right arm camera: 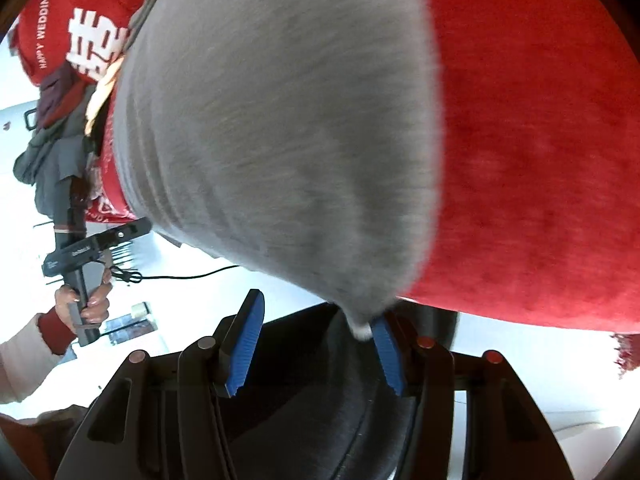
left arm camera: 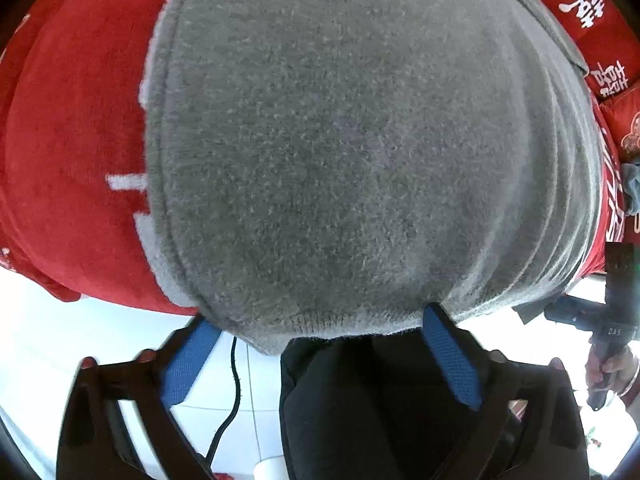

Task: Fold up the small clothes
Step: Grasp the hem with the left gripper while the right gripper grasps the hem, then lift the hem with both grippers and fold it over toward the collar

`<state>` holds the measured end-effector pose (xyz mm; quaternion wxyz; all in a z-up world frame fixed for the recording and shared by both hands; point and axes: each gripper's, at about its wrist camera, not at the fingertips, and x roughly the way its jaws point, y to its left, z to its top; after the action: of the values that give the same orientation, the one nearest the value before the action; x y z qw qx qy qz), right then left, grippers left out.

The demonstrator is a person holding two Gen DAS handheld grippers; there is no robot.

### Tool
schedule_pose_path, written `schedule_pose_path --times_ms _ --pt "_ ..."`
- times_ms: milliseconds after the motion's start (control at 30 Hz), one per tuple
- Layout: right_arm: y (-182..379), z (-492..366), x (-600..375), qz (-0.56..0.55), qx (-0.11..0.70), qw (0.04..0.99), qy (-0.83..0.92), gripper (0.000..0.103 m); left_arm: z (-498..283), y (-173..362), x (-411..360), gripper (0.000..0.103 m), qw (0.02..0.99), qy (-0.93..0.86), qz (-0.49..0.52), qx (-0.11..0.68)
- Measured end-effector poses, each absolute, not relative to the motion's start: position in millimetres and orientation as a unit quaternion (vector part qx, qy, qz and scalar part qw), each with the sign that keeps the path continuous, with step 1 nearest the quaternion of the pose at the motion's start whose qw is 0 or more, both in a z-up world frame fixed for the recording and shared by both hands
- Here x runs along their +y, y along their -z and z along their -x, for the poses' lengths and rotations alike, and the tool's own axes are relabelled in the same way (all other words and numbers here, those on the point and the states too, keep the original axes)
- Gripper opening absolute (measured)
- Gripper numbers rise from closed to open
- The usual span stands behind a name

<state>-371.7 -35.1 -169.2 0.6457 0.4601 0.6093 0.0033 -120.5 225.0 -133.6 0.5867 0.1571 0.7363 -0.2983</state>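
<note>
A grey fleecy garment (left arm camera: 340,152) lies spread on a red cloth (left arm camera: 76,160) and fills most of the left wrist view. My left gripper (left arm camera: 320,320) is open, its blue pads (left arm camera: 188,360) either side of the garment's near hem. In the right wrist view the same grey garment (right arm camera: 272,140) hangs over the cloth's edge. My right gripper (right arm camera: 316,320) is open, its right blue pad (right arm camera: 388,352) touching the garment's pale corner tip (right arm camera: 362,330). The other gripper and the hand holding it show at the left (right arm camera: 80,264).
The red cloth (right arm camera: 540,160) carries white characters and covers the table. A pile of other dark and grey clothes (right arm camera: 60,152) lies at the far left. A black cable (left arm camera: 234,392) runs over the white tiled floor below. A dark garment (left arm camera: 360,400) hangs under the left gripper.
</note>
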Motion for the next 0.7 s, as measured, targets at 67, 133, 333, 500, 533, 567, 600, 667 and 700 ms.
schedule_pose_path --times_ms 67,133,333,500,533,567,600,667,700 --pt "168.3 366.9 -29.5 -0.472 0.603 0.643 -0.009 0.045 117.5 129.2 232.4 0.059 0.585 0.297 -0.148 0.74" --pt "167.2 362.8 -27.6 -0.496 0.6 0.627 -0.002 0.007 116.5 127.1 239.0 0.033 0.578 0.304 -0.13 0.746" --pt "144.9 360.8 -26.9 -0.557 0.545 0.627 -0.012 0.007 118.8 101.3 241.6 0.014 0.573 0.34 -0.094 0.74" --pt "113.1 362.3 -31.0 -0.606 0.476 0.637 -0.026 0.007 105.2 61.4 241.0 0.014 0.583 0.373 -0.05 0.72" --pt "107.3 361.6 -32.6 -0.613 0.463 0.639 -0.027 0.007 102.8 56.7 239.8 0.014 0.584 0.376 -0.044 0.718" --pt "101.4 360.0 -34.9 -0.619 0.452 0.641 -0.027 0.007 93.8 49.4 239.6 0.014 0.585 0.38 -0.038 0.715" --pt "96.3 357.5 -36.4 -0.625 0.441 0.644 -0.028 0.007 89.2 41.6 237.0 0.014 0.59 0.386 -0.033 0.709" --pt "84.6 350.4 -41.2 -0.635 0.416 0.65 -0.032 0.007 80.8 33.0 229.7 0.014 0.595 0.392 -0.025 0.701" --pt "78.5 345.9 -43.9 -0.639 0.405 0.653 -0.036 0.007 73.6 26.0 223.9 0.014 0.599 0.394 -0.017 0.697"
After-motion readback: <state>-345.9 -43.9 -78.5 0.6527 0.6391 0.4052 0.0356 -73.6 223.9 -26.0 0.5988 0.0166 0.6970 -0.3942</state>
